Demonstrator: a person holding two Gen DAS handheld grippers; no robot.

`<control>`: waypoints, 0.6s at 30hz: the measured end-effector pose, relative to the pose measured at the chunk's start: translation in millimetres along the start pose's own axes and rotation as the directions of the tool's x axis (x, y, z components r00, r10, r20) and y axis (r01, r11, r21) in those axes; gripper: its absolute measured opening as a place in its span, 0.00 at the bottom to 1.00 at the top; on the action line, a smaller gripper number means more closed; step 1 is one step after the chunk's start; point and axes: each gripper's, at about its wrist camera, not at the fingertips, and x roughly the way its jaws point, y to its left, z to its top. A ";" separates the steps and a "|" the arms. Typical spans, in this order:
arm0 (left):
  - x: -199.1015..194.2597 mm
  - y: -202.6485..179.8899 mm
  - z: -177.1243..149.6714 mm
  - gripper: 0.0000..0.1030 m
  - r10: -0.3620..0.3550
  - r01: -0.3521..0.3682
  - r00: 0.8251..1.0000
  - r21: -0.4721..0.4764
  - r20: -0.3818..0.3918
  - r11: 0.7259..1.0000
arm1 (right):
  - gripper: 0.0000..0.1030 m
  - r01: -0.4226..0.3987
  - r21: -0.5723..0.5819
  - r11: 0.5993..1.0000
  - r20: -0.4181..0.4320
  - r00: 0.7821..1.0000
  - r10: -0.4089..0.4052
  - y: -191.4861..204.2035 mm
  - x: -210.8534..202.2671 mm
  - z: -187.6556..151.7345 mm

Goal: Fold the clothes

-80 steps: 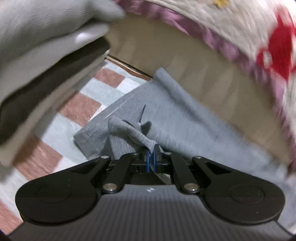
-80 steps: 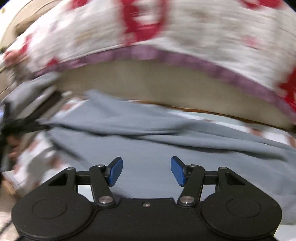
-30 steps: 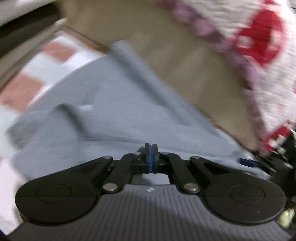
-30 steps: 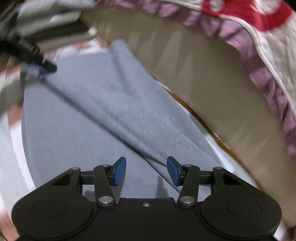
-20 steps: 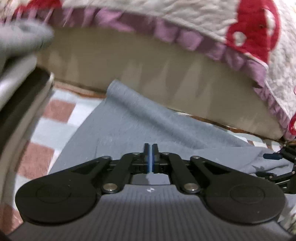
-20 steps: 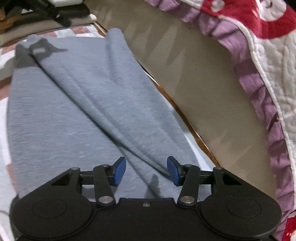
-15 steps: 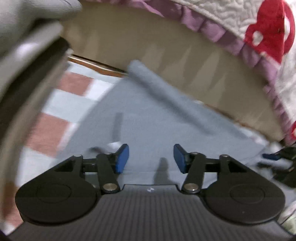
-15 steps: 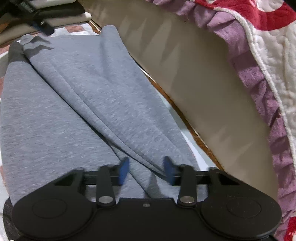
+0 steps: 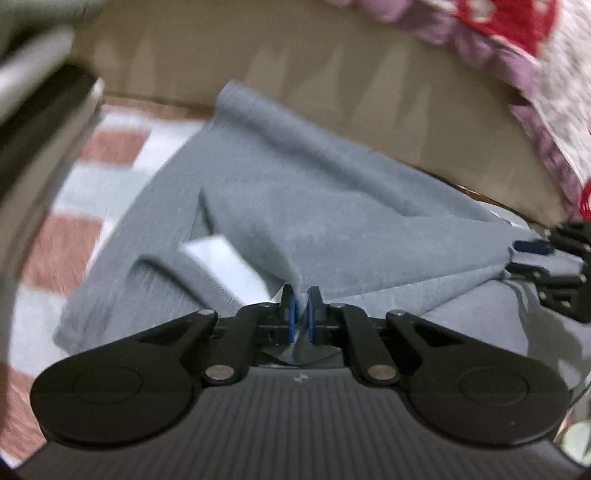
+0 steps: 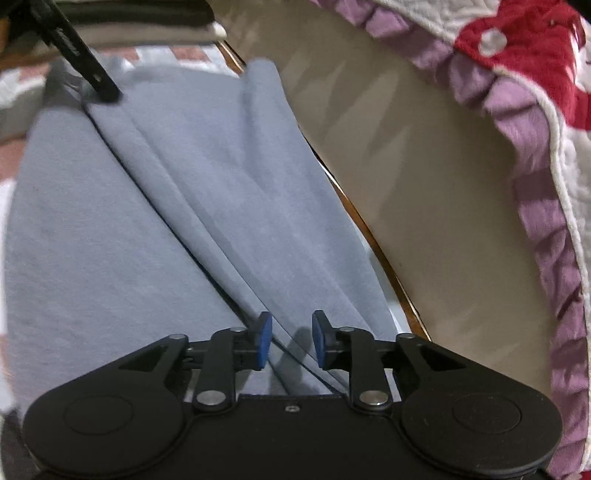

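Observation:
A grey garment [image 9: 332,206] lies spread on a red-and-white checked mat [image 9: 74,236], its far edge rolled against the bed base. My left gripper [image 9: 300,314] is shut on a raised fold of the garment near its left end, and a pale patch shows under the lifted cloth. In the right wrist view the garment [image 10: 110,240] runs away in long creases to the left gripper [image 10: 105,90] at the top left. My right gripper [image 10: 290,341] has its fingers narrowed around a crease at the near end, with a gap still between the pads. It also shows at the right edge of the left wrist view.
A beige bed base [image 10: 424,184] rises right behind the garment, with a red, white and purple quilt [image 10: 535,110] hanging over it. A stack of folded clothes [image 9: 33,103] stands at the left end of the mat, also visible as [image 10: 147,22].
My left gripper was open half a second ago and has now shut on a fold and lifted it. The right gripper's fingers have drawn closer together over the crease.

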 end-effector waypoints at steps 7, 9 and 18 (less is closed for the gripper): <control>-45.1 -8.2 23.4 0.05 -0.082 0.088 0.971 -0.016 0.224 0.996 | 0.44 0.035 0.071 0.997 0.007 0.999 -0.035 -14.3 21.2 3.7; -50.2 -9.8 36.3 0.05 -0.073 0.079 0.960 -0.011 0.269 0.997 | 0.51 0.038 0.120 0.992 0.012 0.999 -0.040 -22.8 28.1 5.6; 11.4 -31.5 146.0 0.05 0.075 -0.116 0.946 0.116 0.315 0.986 | 0.54 0.047 0.336 0.941 0.031 0.998 -0.061 -60.8 58.8 14.6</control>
